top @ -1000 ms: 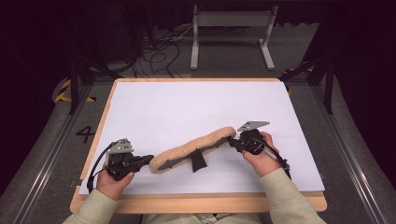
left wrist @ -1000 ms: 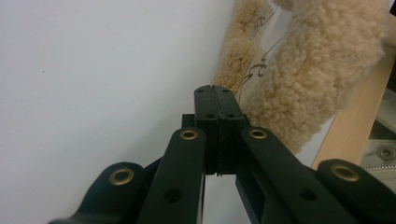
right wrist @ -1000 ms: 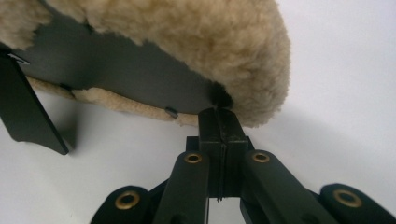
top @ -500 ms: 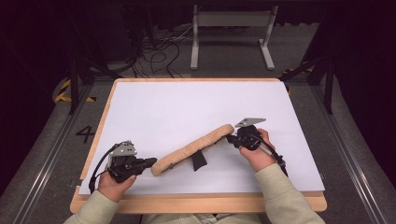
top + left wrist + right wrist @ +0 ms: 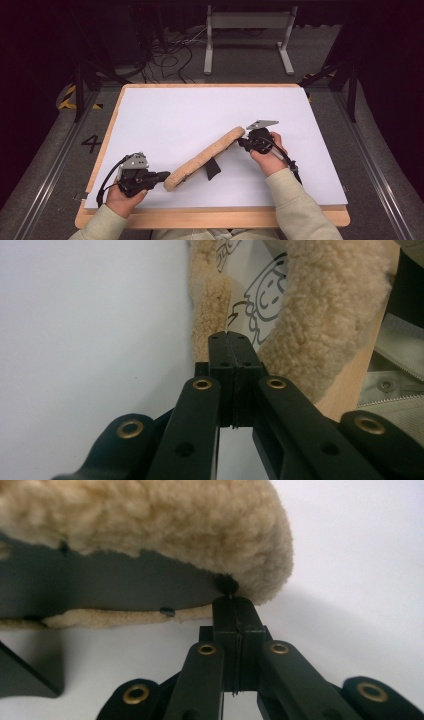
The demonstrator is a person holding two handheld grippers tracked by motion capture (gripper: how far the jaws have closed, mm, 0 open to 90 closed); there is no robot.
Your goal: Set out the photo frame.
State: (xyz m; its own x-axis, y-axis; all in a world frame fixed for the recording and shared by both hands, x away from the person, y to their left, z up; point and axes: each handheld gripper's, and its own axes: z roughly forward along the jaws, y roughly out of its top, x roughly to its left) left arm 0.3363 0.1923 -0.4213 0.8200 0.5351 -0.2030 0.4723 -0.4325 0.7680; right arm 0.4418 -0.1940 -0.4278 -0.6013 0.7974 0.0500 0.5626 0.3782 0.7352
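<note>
Place: a recording lab or test studio.
Surface: white rectangular board with pale wooden edge point(image 5: 210, 217).
Floor: grey carpet, number 4 point(image 5: 92, 143), yellow-black hazard tape point(image 5: 66, 96).
Background: loose black cables point(image 5: 172, 55), grey metal stand point(image 5: 248, 22), dark surroundings.

A long pad point(image 5: 202, 159) is covered in cream fleece, curly and rough like sheepskin, seen directly ahead of the tips of both pairs of jaws. Its underside, above the jaws in the right gripper view, is a smooth, matt dark grey sheet point(image 5: 100, 582). In the left gripper view a smooth white lining printed with black line drawings point(image 5: 260, 300) is seen just beyond the tips. The left gripper point(image 5: 231, 335) and right gripper point(image 5: 233, 600) are made of matt black plastic with brass-coloured rivets. The table point(image 5: 175, 110) is faced with a smooth matt white sheet, edged in bare pale wood
</note>
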